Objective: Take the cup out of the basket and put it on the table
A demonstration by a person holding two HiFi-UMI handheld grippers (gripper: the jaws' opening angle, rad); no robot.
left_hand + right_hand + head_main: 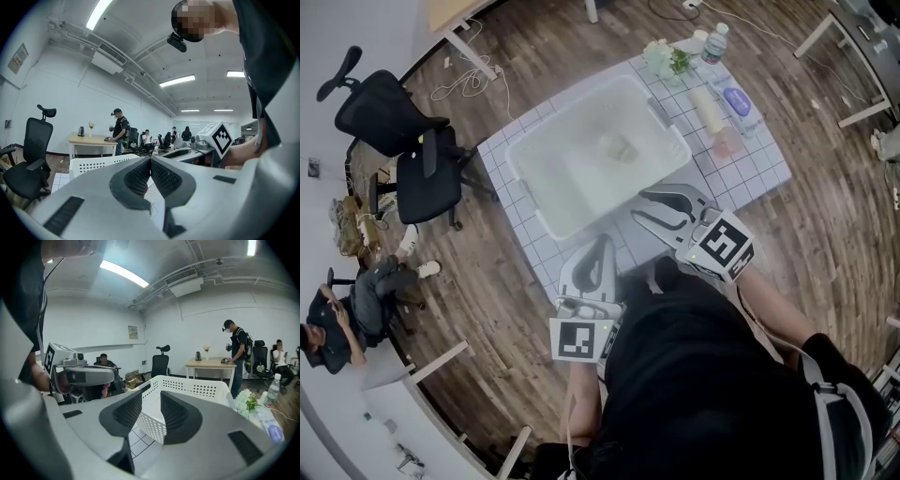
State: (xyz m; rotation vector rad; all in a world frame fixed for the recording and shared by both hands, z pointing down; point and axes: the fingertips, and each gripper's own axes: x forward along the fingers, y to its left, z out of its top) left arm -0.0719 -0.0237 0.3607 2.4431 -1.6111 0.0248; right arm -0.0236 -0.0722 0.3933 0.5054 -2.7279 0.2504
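At table centre, cup sits in basket, untouched. R gripper jaws apart, empty, at basket's near edge; L gripper clenched, empty. Grasp, lift-out, placing all left.

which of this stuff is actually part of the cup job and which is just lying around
Part of the job:
cup, lying in the basket
white basket
gridded table
right gripper, open and empty, at the basket's near edge

Just lying about:
flowers
water bottle
cream cylinder
blue packet
office chair
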